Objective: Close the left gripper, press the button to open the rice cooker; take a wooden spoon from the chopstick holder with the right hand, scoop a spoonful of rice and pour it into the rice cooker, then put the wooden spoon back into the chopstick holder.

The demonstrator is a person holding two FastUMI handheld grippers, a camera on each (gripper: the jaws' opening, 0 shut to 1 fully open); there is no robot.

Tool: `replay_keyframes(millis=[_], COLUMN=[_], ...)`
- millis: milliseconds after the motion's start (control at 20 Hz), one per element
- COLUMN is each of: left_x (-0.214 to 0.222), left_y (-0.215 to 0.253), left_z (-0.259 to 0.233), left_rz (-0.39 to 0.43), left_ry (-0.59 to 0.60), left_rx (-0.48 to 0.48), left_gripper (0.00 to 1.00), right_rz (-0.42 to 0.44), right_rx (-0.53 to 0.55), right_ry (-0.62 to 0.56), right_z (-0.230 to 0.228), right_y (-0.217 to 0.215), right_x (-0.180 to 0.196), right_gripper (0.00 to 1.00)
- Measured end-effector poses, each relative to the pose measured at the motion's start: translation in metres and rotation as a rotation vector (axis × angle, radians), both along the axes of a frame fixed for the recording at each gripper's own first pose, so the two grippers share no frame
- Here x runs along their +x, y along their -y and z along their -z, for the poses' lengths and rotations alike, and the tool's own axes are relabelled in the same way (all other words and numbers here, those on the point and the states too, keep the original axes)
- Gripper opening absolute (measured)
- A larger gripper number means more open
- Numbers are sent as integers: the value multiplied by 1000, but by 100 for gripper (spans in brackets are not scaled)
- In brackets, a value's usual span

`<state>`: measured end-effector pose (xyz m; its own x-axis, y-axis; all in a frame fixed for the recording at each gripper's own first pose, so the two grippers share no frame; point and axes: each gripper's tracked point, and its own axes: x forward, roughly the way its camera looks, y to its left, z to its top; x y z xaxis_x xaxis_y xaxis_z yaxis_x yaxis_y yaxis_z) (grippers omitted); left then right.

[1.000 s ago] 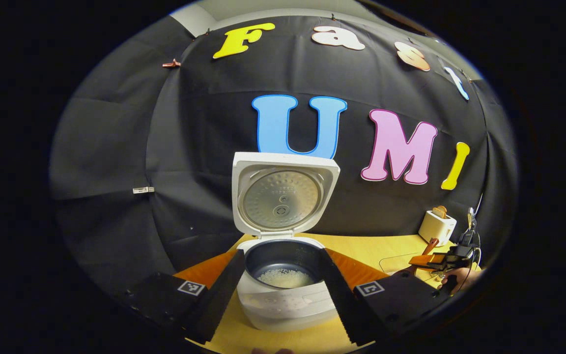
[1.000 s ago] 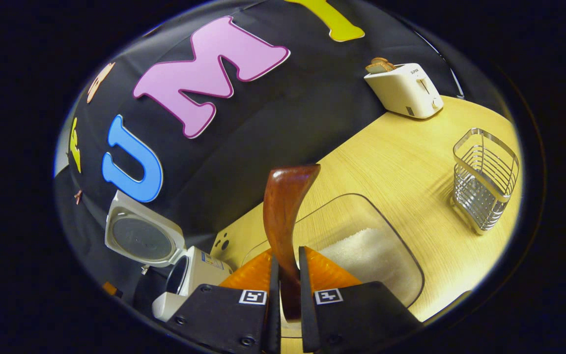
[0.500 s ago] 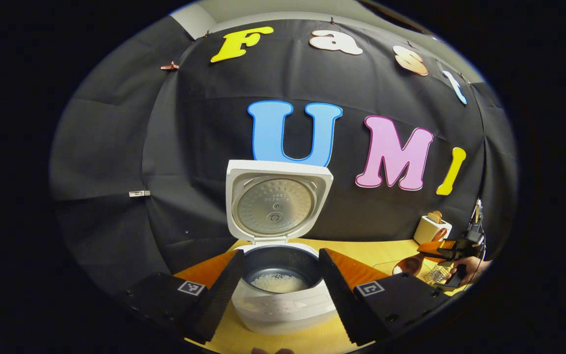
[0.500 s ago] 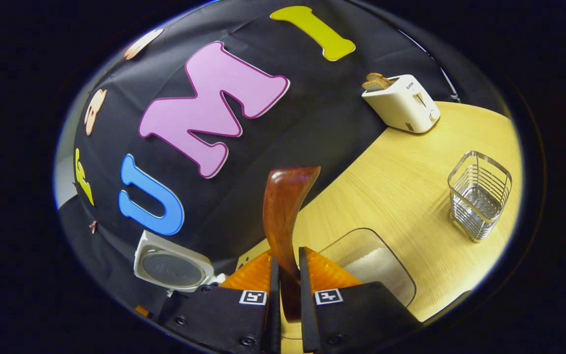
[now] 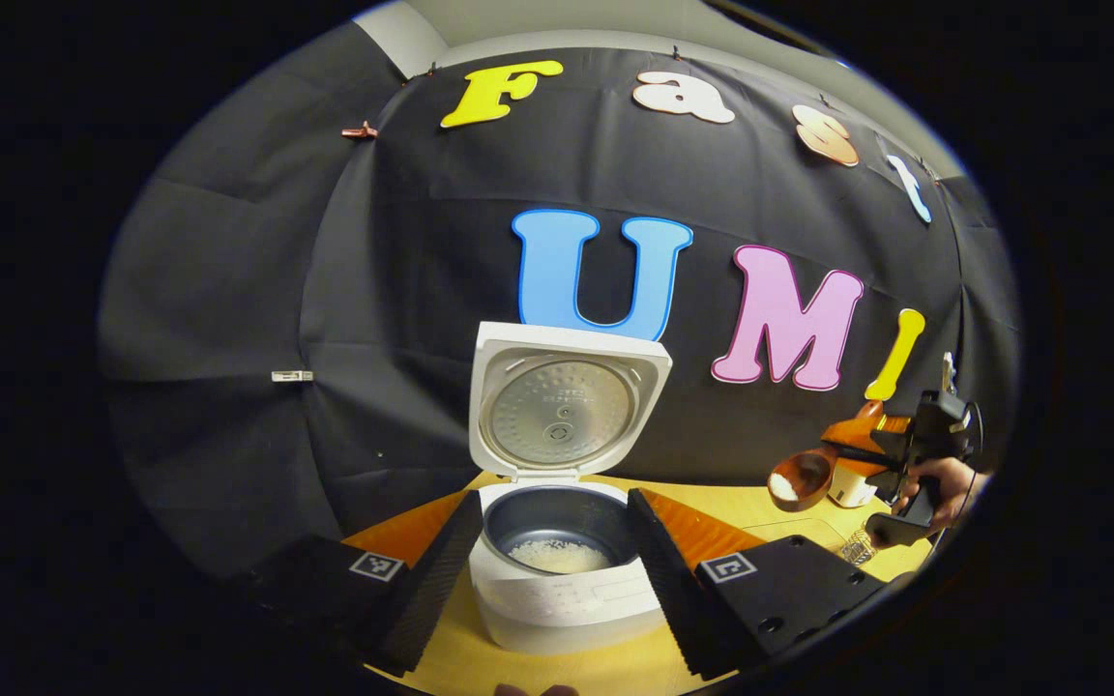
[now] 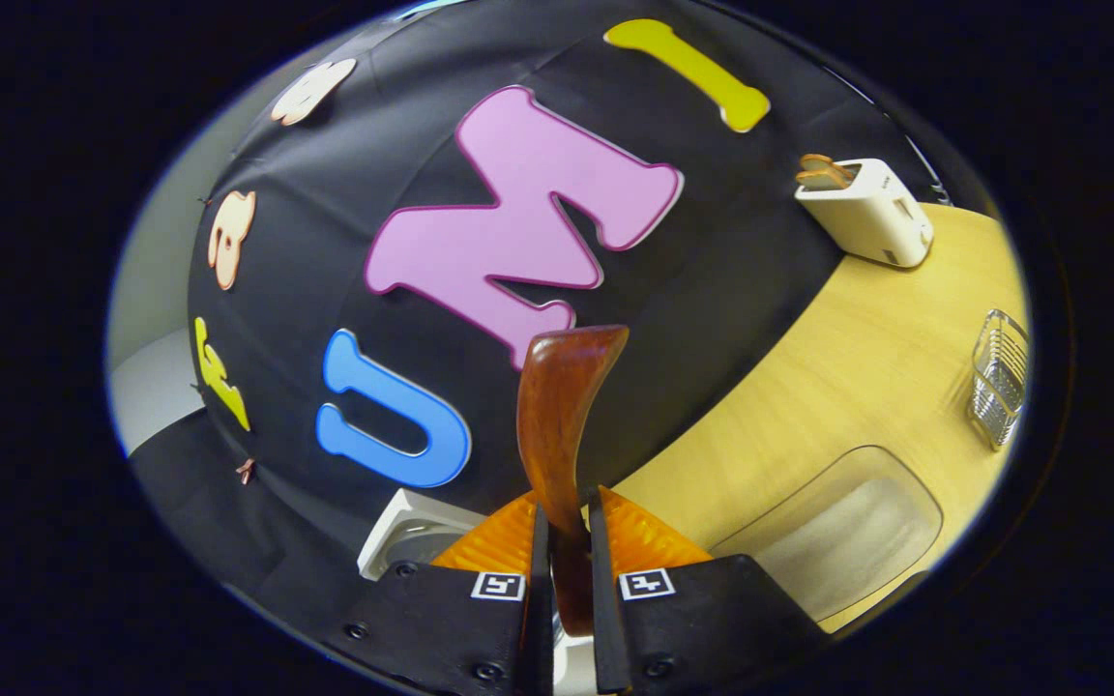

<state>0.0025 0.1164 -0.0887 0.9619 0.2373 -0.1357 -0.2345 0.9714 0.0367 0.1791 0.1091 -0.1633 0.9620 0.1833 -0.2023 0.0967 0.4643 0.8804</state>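
The white rice cooker (image 5: 557,599) stands with its lid (image 5: 567,406) up, and a little rice lies in its dark pot. My left gripper (image 5: 554,503) is open just in front of it, one finger on each side of the pot, touching nothing. My right gripper (image 6: 565,522) is shut on the handle of the brown wooden spoon (image 6: 562,416). In the left gripper view, the spoon's bowl (image 5: 799,478) carries white rice in the air to the right of the cooker, with a hand (image 5: 944,478) holding that gripper (image 5: 905,454). A corner of the cooker's lid (image 6: 412,527) peeks out beside my right fingers.
On the wooden table (image 6: 837,367), a clear container of rice (image 6: 837,536) lies below and right of the spoon. The wire chopstick holder (image 6: 1000,377) stands at the far right. A white toaster (image 6: 866,211) with bread sits against the black wall.
My right gripper has lifted the spoon, now loaded with rice, out of the container and up toward the cooker. The left gripper has barely moved and stays open.
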Motion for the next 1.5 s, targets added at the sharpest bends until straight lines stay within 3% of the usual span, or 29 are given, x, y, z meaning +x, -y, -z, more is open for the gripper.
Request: replay_keyframes(millis=[250, 300, 350, 650, 1000, 1500], left_x=[-18, -21, -26, -38, -43, -49], left_y=[-18, -24, -28, -41, -47, -47], left_z=[-7, -7, -8, -10, -7, -2], left_rz=[-44, -53, -62, -96, -98, -113], left_ry=[18, 18, 18, 30, 34, 34], left_rx=[-5, -4, -3, -4, -5, -25], left_gripper=[95, 92, 95, 95, 95, 95], right_rz=[-81, -92, -108, -175, -230, -401], right_rx=[31, 36, 36, 3, -156, -532], right_ry=[33, 35, 33, 7, 7, 163], right_z=[-32, -34, -33, -18, -3, -15], right_y=[-72, -86, -101, -169, -206, -245], right_x=[21, 26, 32, 58, 64, 57], right_gripper=[20, 20, 20, 20, 20, 20])
